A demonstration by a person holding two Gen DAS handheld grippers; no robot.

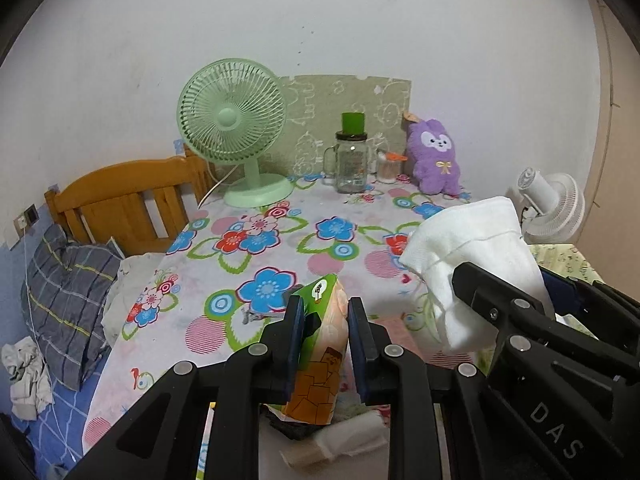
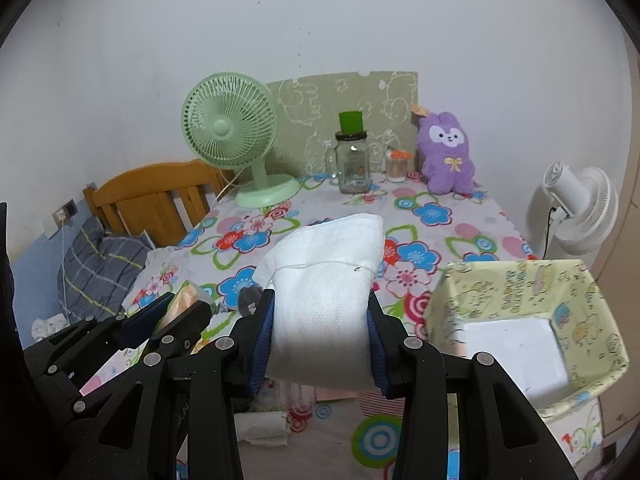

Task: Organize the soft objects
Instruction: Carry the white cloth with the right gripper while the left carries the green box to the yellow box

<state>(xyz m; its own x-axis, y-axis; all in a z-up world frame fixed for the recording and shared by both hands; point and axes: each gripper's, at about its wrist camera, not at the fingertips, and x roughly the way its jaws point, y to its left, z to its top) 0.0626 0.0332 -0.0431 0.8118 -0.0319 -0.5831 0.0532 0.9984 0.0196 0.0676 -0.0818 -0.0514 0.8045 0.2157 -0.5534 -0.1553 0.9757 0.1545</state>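
Tools w/ packet, towel

The lower end of the green and orange tissue pack is hidden behind the left claw. In the right wrist view only a sliver of that pack shows. The near end of the folded white cloth is covered by the right claw and blurred in shadow. The patterned storage box is cut off low at the right edge. A white wrapper lies half hidden under the claw arms. Print on the glass jar is too small to read. The small container beside the jar is unclear.
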